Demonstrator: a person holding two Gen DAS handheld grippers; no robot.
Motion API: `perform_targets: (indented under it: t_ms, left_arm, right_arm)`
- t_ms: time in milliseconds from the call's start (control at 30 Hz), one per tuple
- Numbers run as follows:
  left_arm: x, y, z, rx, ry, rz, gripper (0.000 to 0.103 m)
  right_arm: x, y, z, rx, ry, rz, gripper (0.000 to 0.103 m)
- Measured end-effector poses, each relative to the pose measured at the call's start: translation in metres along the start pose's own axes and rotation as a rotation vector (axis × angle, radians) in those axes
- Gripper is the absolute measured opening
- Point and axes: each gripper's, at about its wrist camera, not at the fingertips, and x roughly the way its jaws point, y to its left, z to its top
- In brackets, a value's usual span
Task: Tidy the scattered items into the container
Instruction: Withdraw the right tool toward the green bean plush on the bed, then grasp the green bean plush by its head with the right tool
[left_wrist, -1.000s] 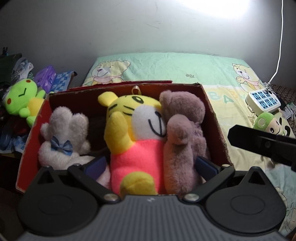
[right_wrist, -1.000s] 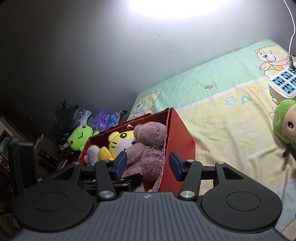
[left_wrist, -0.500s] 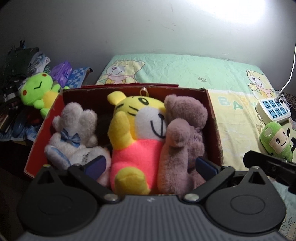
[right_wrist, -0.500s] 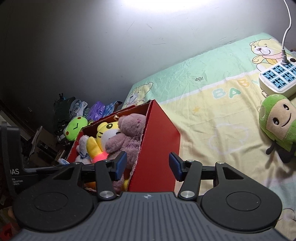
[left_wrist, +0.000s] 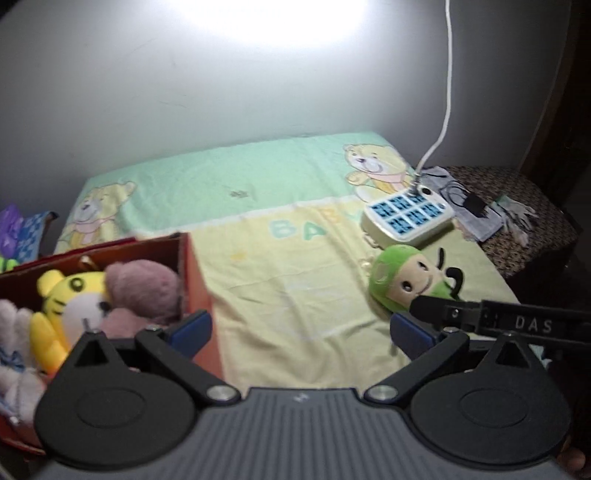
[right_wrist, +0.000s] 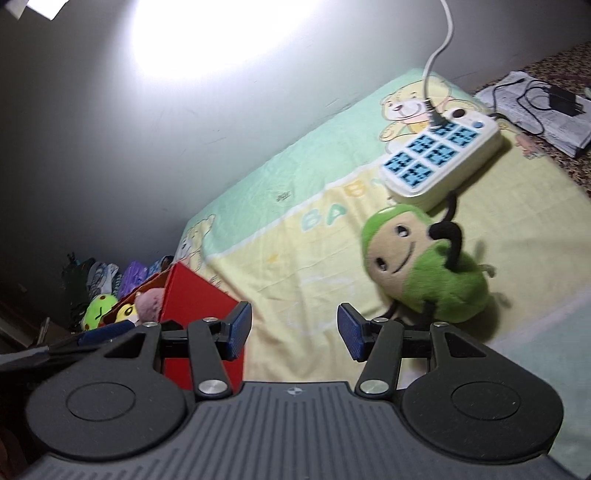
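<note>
A green plush toy with a beige face (right_wrist: 424, 266) (left_wrist: 410, 280) lies on the yellow baby sheet, just in front of the power strip. My right gripper (right_wrist: 295, 330) hangs open and empty a little short of it and to its left. My left gripper (left_wrist: 301, 330) is open too, with bare sheet between its fingers. The red box (left_wrist: 195, 280) (right_wrist: 199, 295) at the left holds a yellow tiger plush (left_wrist: 70, 302), a mauve bear (left_wrist: 144, 288) and a white bunny (left_wrist: 11, 321). The right gripper's black body (left_wrist: 517, 323) crosses the left wrist view beside the green toy.
A cream power strip with blue sockets (right_wrist: 439, 155) (left_wrist: 406, 214) and its white cord lies on the sheet's far right. Papers and a black charger (right_wrist: 546, 103) sit on a patterned stool beyond. A green frog plush (right_wrist: 98, 310) and clothes are piled left of the box.
Both grippers have swung right, away from the red box toward the green plush toy, which now fills the right wrist view. The box has slid to the left edge. Both stay open.
</note>
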Motion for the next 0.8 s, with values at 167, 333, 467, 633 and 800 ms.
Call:
perform_targets:
  t_ms: [167,333,467,633,800]
  left_arm:
    - [0.058,-0.030,-0.008,-0.010,0.134,-0.146,0.103]
    - [0.109,-0.045,-0.016,-0.112,0.265,-0.253,0.102]
    - [0.124,-0.052,-0.014,-0.116,0.280,-0.249,0.102]
    - [0.141,-0.052,-0.011,-0.126,0.305,-0.243,0.102]
    - [0.161,-0.052,-0.004,-0.135,0.304,-0.223,0.102]
  right_arm:
    - [-0.019,-0.046,0.015,0.065,-0.067,-0.095,0.061]
    - [-0.009,-0.077,0.029,0.098,-0.037,-0.122,0.065]
    - [0.007,-0.084,0.038,0.084,-0.015,-0.109,0.065]
    - [0.028,-0.085,0.046,0.043,0.039,-0.070,0.065]
    - [0.050,-0.089,0.050,0.037,0.095,-0.046,0.065]
